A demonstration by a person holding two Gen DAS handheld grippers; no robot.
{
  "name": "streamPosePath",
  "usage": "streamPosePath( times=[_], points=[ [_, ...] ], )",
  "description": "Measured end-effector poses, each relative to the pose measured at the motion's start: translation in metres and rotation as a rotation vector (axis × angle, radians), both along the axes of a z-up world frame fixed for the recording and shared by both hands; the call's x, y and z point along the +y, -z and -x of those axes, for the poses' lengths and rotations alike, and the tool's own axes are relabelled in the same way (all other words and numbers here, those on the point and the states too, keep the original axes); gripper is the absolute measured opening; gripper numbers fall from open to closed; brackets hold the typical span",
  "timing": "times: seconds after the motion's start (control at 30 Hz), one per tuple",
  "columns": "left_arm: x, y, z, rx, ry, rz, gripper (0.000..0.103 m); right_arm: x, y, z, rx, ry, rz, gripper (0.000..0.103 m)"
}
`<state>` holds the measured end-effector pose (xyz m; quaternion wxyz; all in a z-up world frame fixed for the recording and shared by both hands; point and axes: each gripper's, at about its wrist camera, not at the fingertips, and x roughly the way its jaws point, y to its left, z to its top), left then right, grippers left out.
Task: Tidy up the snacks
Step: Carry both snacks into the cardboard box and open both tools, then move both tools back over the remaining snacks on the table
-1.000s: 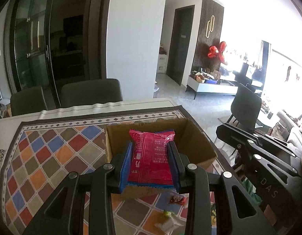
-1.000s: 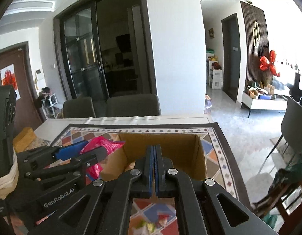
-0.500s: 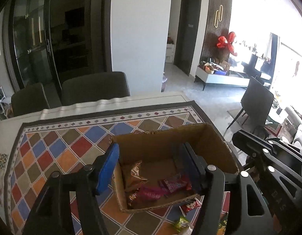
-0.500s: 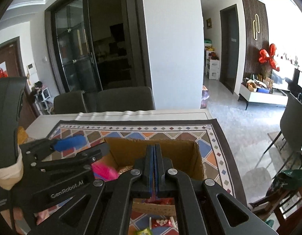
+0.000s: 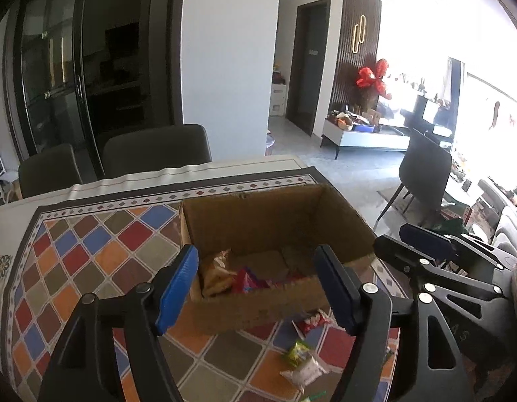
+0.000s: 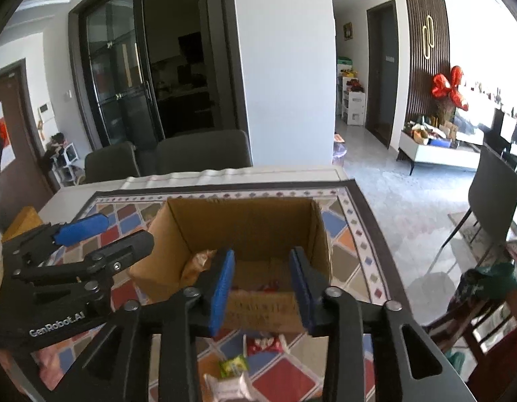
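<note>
Here, notes at the table:

Box: a cardboard box [image 5: 275, 231] sits open-topped on the patterned cloth [image 5: 91, 251], at the right part of the table, its near wall facing both tools; likely set there as the collecting bin.
Inside the box: a tan packet [image 5: 215, 273] at the left and a pink-red packet [image 5: 250, 279] beside it, both lying on the floor of the box.
Loose snacks: a red-and-white packet [image 6: 263, 343] just in front of the near wall, a green packet [image 6: 234, 365] nearer, a white packet [image 6: 230, 385] nearest of all; all on the cloth, outside the box.
Left gripper [image 5: 258, 289]: jaws apart and opening, nothing between the pads; it hangs over the box's near wall, tipped downward.
Right gripper [image 6: 262, 291]: jaws opening, a narrower gap, nothing between them; also aimed at the near wall, just right of the left one.
Snacks versus tools: the loose packets lie below and nearer than both sets of blue pads, closer to the right tool's line.
Judgement: both tools look free for a pick; the red-and-white packet seems the easiest reach.
</note>
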<state>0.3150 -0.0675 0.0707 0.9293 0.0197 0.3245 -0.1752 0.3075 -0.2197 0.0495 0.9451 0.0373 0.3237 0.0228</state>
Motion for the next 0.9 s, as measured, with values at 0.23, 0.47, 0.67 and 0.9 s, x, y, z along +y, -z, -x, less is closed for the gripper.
streamPosePath(
  times=[0.23, 0.47, 0.67, 0.9],
  points=[
    [0.004, 0.013, 0.046, -0.02, -0.002, -0.023, 0.077, 0.0, 0.017, 0.039, 0.009, -0.014, -0.032, 0.045],
    [0.008, 0.035, 0.091, 0.002, 0.021, -0.016, 0.078, 0.0, 0.033, 0.081, 0.018, -0.003, -0.033, 0.048],
    [0.007, 0.056, 0.116, 0.02, 0.044, -0.022, 0.077, -0.003, 0.054, 0.107, 0.053, 0.025, -0.027, 0.05],
    [0.005, 0.088, 0.128, 0.086, 0.084, -0.027, 0.077, -0.003, 0.084, 0.123, 0.117, 0.02, -0.04, 0.051]
  ],
)
